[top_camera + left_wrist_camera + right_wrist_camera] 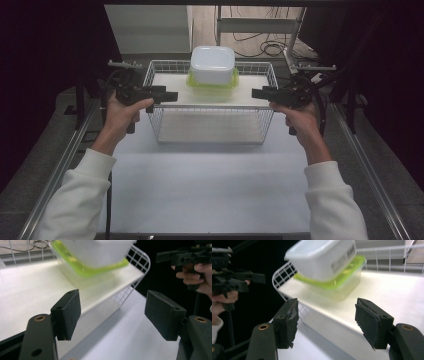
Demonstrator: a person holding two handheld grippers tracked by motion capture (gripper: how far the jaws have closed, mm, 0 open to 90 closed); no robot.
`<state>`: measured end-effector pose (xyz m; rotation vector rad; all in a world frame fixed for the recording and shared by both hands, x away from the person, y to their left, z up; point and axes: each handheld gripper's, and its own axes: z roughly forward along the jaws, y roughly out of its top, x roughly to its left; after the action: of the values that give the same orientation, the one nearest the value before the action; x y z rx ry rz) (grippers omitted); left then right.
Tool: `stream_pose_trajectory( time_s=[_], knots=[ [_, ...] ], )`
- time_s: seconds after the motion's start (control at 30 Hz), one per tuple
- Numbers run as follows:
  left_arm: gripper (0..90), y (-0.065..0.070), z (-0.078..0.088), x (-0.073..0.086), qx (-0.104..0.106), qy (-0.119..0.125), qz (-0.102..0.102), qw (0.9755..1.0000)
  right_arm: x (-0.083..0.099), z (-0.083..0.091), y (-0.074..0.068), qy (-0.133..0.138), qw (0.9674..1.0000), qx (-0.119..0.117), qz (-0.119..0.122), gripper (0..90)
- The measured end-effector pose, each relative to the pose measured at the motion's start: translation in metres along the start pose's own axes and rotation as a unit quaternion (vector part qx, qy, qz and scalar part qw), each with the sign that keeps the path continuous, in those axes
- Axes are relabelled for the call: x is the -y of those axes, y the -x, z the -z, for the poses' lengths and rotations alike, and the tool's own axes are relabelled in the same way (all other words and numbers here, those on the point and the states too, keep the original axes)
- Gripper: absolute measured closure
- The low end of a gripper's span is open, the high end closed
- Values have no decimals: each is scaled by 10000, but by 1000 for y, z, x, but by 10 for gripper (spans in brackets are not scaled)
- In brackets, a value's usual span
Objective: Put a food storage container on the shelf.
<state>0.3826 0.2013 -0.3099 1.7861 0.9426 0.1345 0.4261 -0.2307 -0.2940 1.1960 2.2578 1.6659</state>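
High view looks down on a white table (210,190) with metal rails along both sides. On its far half stands a white wire basket (155,127) with a white shelf (167,85) across its upper part and a white floor below.

On the shelf, toward the back and near the middle, sits a clear box (212,91) with a green lid (192,80). A white tub (212,64) stands on that lid, bottom up as far as can be told. In the right gripper view the tub (322,258) shows a printed label on one side, too blurred to read, and the green lid (342,277) juts out beneath it over the clear box (337,291). In the left gripper view the tub (97,252), lid (87,270) and shelf (37,285) appear blurred, with the basket (136,262) wire curving past the shelf's end.

White sleeves come in from the bottom of the high view. The left hand (121,112) holds the left gripper (167,95) just beside the basket's left edge at shelf height, pointing inward. The right hand (300,117) holds the right gripper (260,93) just beside the right edge, pointing inward too.

Both claws are empty, clear of box and tub. The left gripper (112,312) has its jaws wide apart, shelf edge and table between them. The right gripper (327,320) also has its jaws spread wide, with the shelf's front edge between them.
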Motion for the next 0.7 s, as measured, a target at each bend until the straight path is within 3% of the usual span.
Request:
stream_pose_trajectory(
  time_s=[0.3, 0.47, 0.7],
  knots=[
    [282, 12, 1, 48, -203, -224, -284, 9991, 51, 13, -10, -325, 9976, 125, 604, 329],
    [279, 15, -2, 80, -290, -405, -291, 9983, 81, 16, -10, -609, 9956, 152, 703, 307],
    [274, 16, -9, 111, -339, -578, -233, 9975, 119, 15, -5, -833, 9937, 280, 696, 297]
  ],
)
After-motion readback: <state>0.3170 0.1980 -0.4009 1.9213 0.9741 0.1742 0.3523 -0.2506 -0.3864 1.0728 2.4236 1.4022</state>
